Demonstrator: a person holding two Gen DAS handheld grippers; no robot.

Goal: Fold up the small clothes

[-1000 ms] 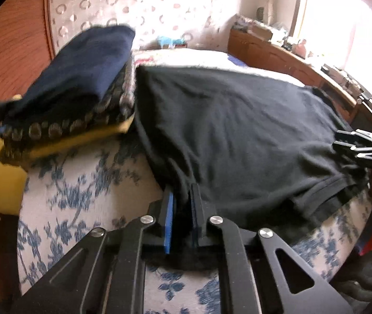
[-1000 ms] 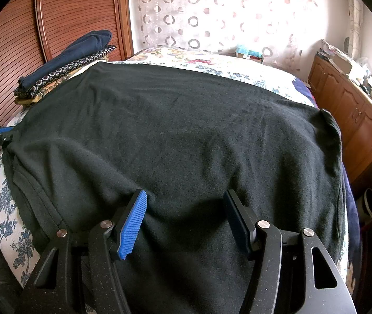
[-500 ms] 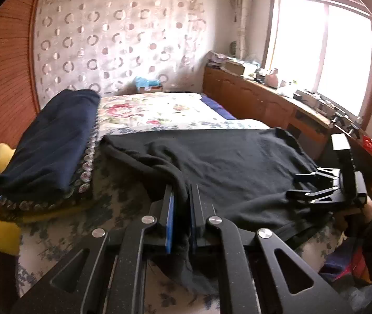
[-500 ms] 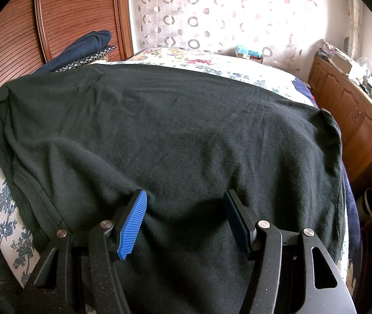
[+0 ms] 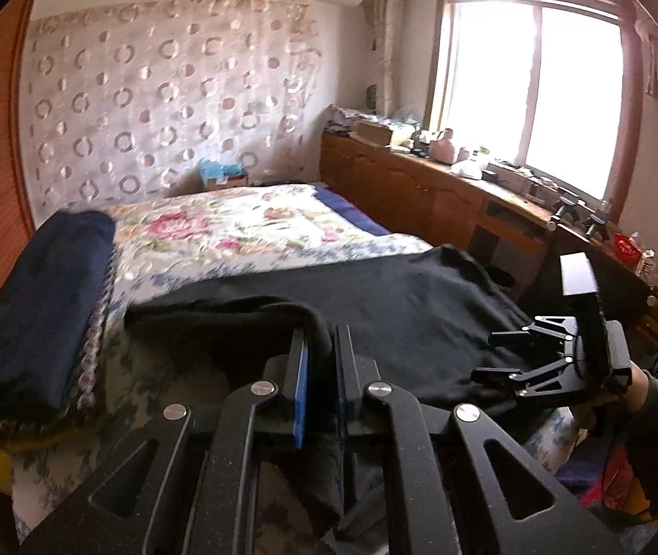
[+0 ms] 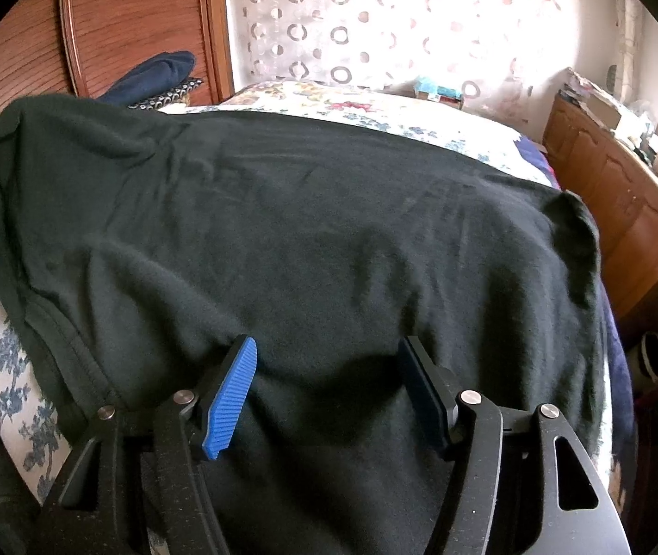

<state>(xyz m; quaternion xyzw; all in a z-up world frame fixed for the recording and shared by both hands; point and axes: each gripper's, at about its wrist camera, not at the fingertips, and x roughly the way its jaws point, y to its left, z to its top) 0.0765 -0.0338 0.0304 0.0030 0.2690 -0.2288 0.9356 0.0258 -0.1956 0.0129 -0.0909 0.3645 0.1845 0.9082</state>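
A stack of folded clothes point(image 5: 42, 314) lines the bed's point(image 5: 236, 226) left edge. The left gripper point(image 5: 319, 347), jaws clamped on the black garment's point(image 6: 329, 231) lifted edge, points shallowly down. Floral bedspread beyond lies bare. The right gripper's point(image 6: 329, 370) jaws are opening over the garment's near edge, pitched steeply.

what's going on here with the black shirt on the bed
A person is folding a black shirt spread on the bed. The left gripper is shut on one edge of the shirt and holds it raised off the bed. The right gripper sits over the near part of the shirt, its jaws opening and not pinching it. A pile of folded clothes lies to the side.
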